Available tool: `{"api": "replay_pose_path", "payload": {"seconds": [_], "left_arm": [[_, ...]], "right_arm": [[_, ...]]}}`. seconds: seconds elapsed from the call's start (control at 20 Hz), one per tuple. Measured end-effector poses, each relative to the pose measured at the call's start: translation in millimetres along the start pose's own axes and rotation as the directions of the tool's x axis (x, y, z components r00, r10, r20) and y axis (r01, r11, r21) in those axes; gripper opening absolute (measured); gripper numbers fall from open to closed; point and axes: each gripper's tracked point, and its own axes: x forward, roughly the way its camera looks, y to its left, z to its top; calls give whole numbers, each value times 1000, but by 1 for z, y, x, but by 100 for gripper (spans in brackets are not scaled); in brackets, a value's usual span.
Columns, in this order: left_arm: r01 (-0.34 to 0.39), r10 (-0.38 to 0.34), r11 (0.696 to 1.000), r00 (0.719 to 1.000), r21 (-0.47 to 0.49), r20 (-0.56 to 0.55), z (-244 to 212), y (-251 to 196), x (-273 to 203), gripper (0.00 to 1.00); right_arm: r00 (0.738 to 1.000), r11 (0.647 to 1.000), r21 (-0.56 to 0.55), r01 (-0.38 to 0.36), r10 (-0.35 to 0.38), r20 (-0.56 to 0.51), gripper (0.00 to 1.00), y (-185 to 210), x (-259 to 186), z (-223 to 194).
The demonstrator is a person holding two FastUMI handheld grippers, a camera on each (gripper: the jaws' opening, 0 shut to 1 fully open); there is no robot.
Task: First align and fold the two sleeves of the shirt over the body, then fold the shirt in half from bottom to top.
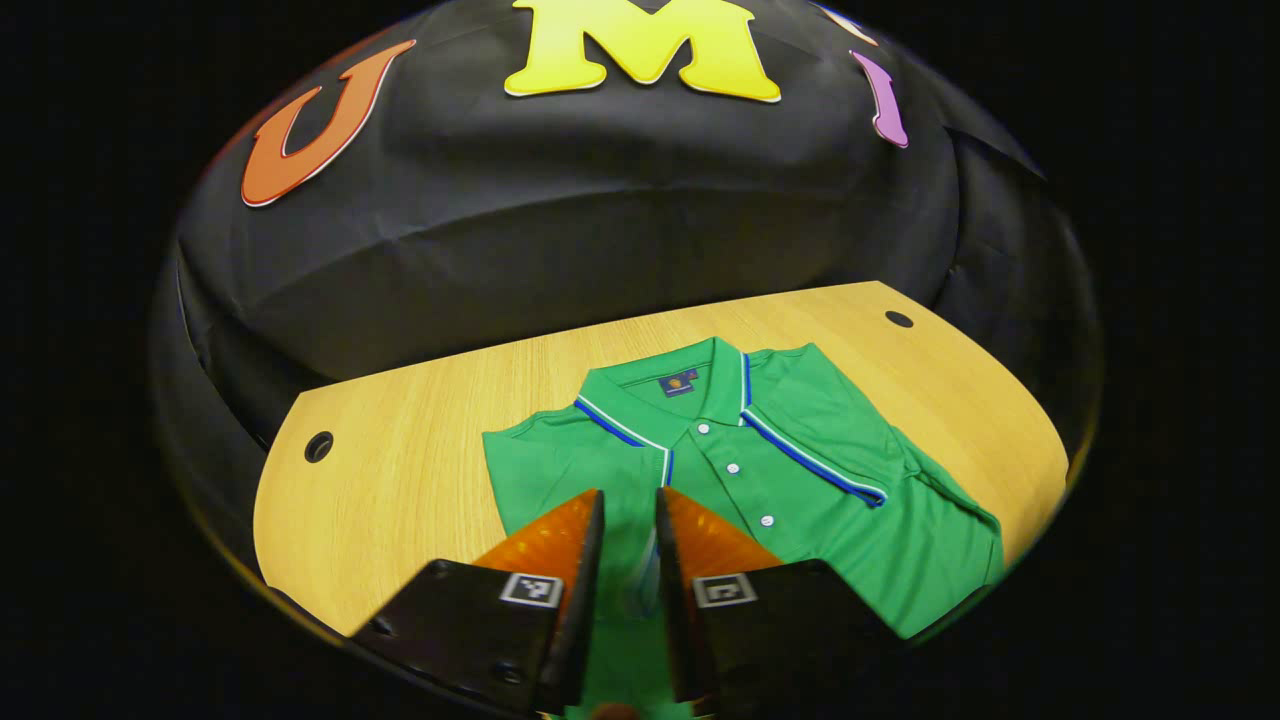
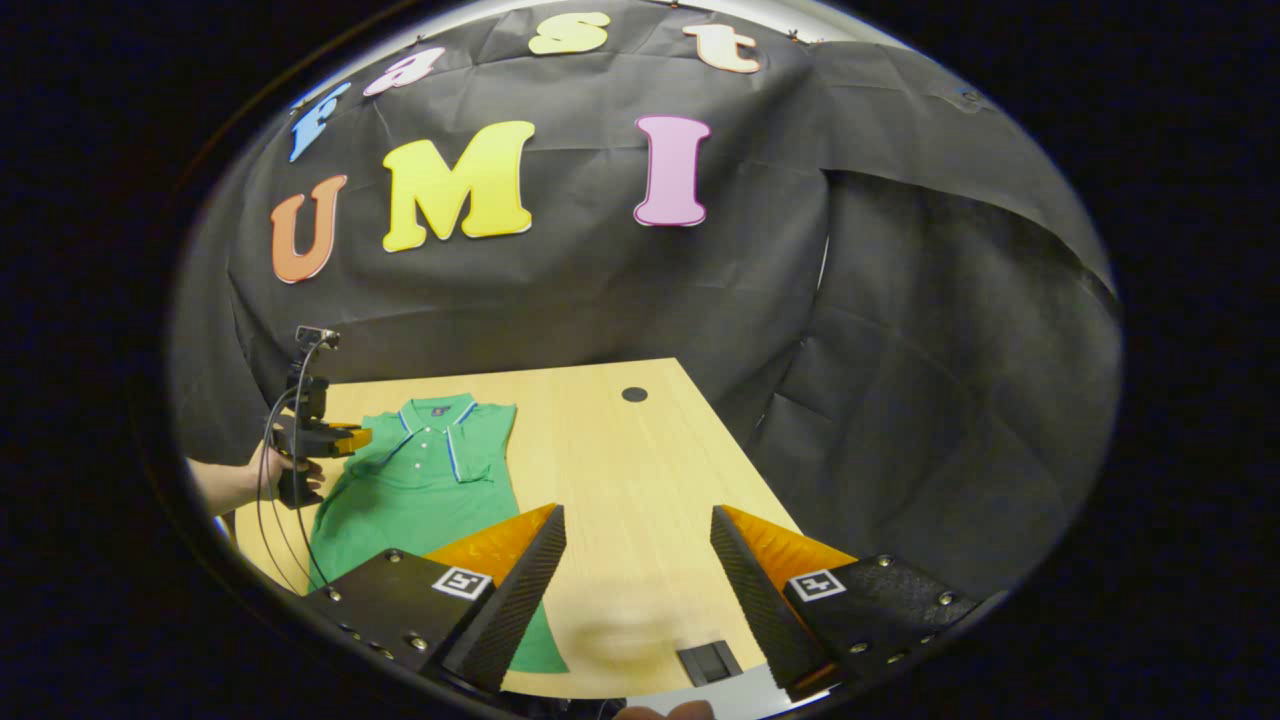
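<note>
Green polo shirt point(image 1: 800, 480) with blue-white collar trim flat on light wooden counter point(image 1: 400, 470), neck label unreadable | left tongs point(image 1: 630, 520) nearly closed over shirt, grip uncertain | right tongs point(image 2: 638, 545) spread, shirt at ten o'clock

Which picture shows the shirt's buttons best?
The left gripper view: the shirt lies close, and its buttons show plainly below the collar. In the right gripper view the shirt lies far off, its buttons tiny.
</note>
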Motion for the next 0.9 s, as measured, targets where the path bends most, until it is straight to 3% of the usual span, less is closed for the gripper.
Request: {"api": "replay_pose_path", "payload": {"seconds": [0.15, 0.55, 0.9], "left_arm": [[-48, 49, 999, 999, -14, 24, 5, 6, -21, 100], [-76, 77, 994, 997, -82, 13, -26, 9, -124, 99], [-74, 65, 994, 993, -85, -103, -111, 1, -216, 99]], "right_arm": [[999, 998, -44, -47, 47, 8, 92, 15, 3, 3], [976, 961, -169, -217, 215, -30, 92, 66, 15, -14], [916, 891, -226, -395, 361, -176, 92, 95, 17, -80]]}}
